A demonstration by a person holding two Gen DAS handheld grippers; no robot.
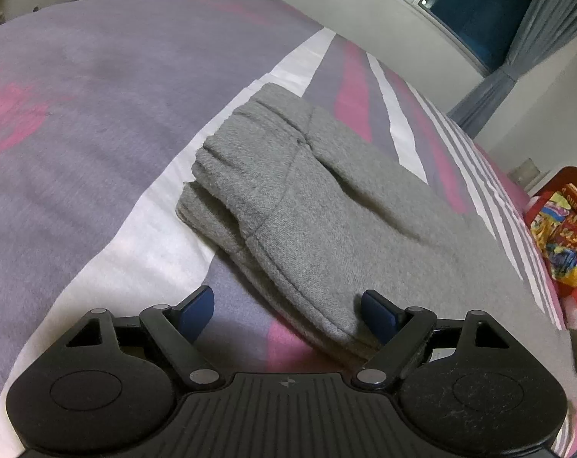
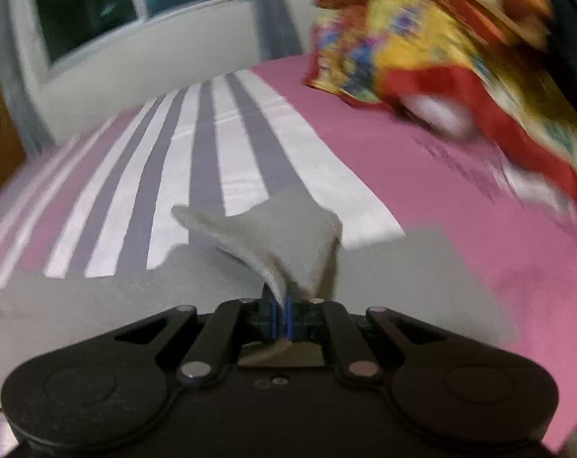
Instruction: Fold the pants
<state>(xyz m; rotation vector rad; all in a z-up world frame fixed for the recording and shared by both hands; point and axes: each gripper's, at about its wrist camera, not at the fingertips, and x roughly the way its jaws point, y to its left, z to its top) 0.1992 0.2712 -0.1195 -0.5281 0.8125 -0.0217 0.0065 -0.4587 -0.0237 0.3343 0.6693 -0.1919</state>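
the pants (image 1: 307, 198) are grey and lie on the bed (image 1: 78, 114), already folded to a thick stack, with the waistband end far from the left gripper (image 1: 288, 311). the jaws of the left gripper stand wide open. one blue pad rests just beside or on the near edge of the pants and the other is over the bare bed cover; nothing is pressed between them.

the right gripper (image 2: 282, 315) is closed on a fold of the grey cloth (image 2: 273, 236). the pinched corner stands up from the rest of the pants, which lie flat on the bed under it. this view is blurred, so i think the hand is in motion.

i judge that the step in hand is to carry this corner over for the next fold. to do it well, the right gripper should keep the pinch firm and lift only enough that the lower layers do not drag. the left gripper could take the matching edge, so that both sides travel together and the fold line stays straight. the cloth looks thick and soft, so it may slide out if the pull is too fast.

the left wrist view shows the whole stack, its seams and layers, and its place on the white stripe. it does not show the right gripper. the right wrist view shows the grip itself and a colourful bundle (image 2: 460, 57) near the far edge of the bed, but little of the shape of the stack.
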